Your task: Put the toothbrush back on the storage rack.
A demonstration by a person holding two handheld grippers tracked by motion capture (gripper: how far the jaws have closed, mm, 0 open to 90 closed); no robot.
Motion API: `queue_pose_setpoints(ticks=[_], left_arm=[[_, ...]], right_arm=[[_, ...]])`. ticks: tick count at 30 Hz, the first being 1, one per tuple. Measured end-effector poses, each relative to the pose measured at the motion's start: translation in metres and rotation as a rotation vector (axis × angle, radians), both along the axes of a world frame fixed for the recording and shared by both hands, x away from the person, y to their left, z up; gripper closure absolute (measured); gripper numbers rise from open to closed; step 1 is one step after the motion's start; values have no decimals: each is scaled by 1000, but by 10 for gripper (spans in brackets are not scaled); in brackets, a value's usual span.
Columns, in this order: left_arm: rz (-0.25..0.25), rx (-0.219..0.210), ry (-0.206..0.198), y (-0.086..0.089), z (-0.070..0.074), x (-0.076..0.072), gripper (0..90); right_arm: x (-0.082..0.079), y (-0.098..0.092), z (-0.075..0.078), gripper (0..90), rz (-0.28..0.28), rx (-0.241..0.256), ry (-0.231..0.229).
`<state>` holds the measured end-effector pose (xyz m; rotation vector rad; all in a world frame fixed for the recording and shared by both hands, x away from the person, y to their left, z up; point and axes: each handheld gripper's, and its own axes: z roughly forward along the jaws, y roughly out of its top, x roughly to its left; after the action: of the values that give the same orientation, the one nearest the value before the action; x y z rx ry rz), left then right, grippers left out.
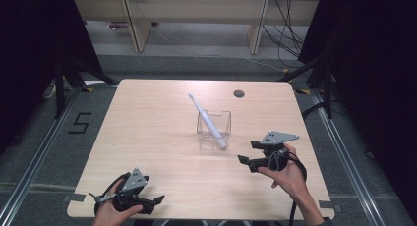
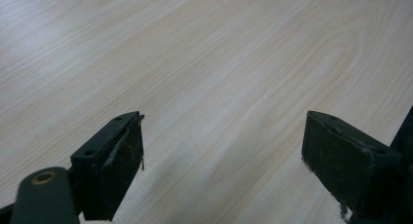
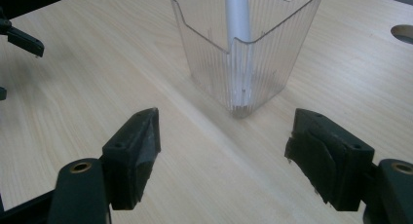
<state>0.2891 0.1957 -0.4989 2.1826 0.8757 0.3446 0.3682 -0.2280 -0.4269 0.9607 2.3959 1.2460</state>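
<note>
A pale wooden counter [image 1: 147, 137] stands on grey floor [image 1: 29, 152], with light shelving [image 1: 196, 14] at the frame's top and black curtains [image 1: 373, 64] at both sides.

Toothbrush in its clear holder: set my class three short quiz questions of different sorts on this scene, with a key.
1. True or false: the toothbrush lies flat on the table.
2. Which gripper is nearer the clear holder: A left, B right?
3. Fill in: both grippers are ____.

Key: 1 false, it stands tilted inside the holder; 2 B; 3 open.
</note>
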Motion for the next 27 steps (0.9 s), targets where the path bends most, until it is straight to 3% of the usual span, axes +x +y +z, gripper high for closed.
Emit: queue_pose_setpoints(ticks=[7,8,9,11,13,15,16,17,19,20,22,25,26,27], left_arm=[[-2,0,0,0,0,0,147],[8,-26,4,-2,0,-1,147],[1,-1,0,0,0,0,147],[1,-6,2,-1,0,0,147],[-4,5,-1,0,0,0,148],[-3,-3,1,0,0,0,147],[8,-27,5,-2,-1,-1,147],[8,-26,4,-2,-1,-1,147],[0,1,-1,0,0,0,147],[7,-21,2,-1,0,-1,148],[8,-25,3,-1,0,-1,147],[8,-25,3,-1,0,-1,147],[8,-25,3,-1,0,-1,147],[8,-25,3,-1,0,-1,147]], right_arm=[[-7,-1,-6,272,-22,33,33],[-7,-2,-7,271,-12,25,23],[-7,-2,-7,271,-12,25,23],[-8,-3,-10,271,-2,24,5],[-11,-2,-14,271,-15,36,39],[-10,-4,-15,271,0,25,17],[-12,-4,-16,271,-9,38,47],[-10,-5,-18,271,5,19,11],[-12,-5,-21,271,-8,29,22],[-13,-6,-23,271,-8,31,37],[-15,-6,-24,270,-16,37,63],[-15,-9,-27,270,-11,28,28],[-17,-9,-27,270,-20,36,63],[-17,-9,-27,270,-20,36,63]])
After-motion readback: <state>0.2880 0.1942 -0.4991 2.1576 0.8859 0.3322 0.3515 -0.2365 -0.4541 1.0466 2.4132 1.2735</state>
